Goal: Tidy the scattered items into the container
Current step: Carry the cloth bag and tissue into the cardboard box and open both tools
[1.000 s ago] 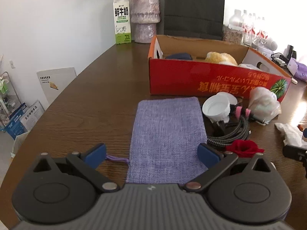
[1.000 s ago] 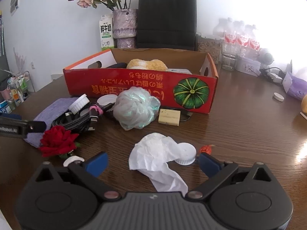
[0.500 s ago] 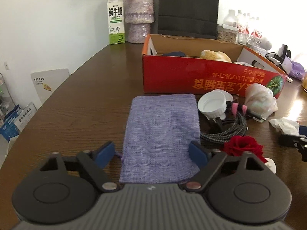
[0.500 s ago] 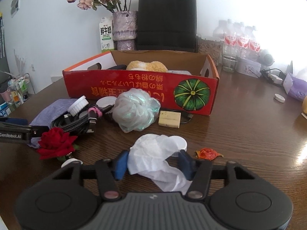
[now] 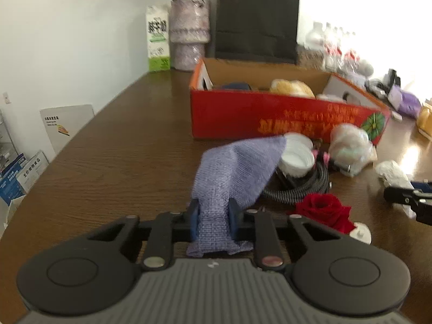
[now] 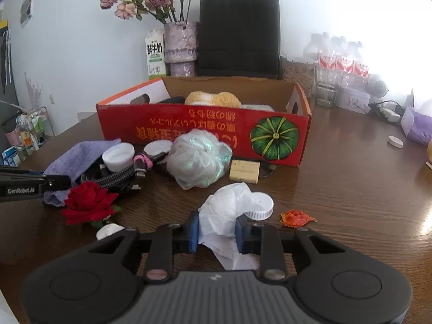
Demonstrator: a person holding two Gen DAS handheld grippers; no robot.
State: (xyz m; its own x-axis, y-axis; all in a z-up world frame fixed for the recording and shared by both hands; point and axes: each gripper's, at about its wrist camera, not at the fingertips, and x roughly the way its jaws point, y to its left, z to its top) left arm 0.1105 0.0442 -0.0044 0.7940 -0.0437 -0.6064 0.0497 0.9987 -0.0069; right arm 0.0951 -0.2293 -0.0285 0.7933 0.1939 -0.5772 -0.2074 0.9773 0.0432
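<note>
Now purple cloth [image 5: 237, 172] pinched in left gripper [image 5: 213, 220], apparently bunched.

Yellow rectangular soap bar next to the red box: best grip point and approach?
Judging by its pose, grip the yellow rectangular soap bar across its short sides, coming from above. It lies flat on the wooden table, its far edge close to the red cardboard box, and the white mesh bath pouf crowds its left end.

left gripper [image 5: 213, 220] black, blue pads | right gripper [image 6: 217, 232] same | ribbed grey housing
</note>
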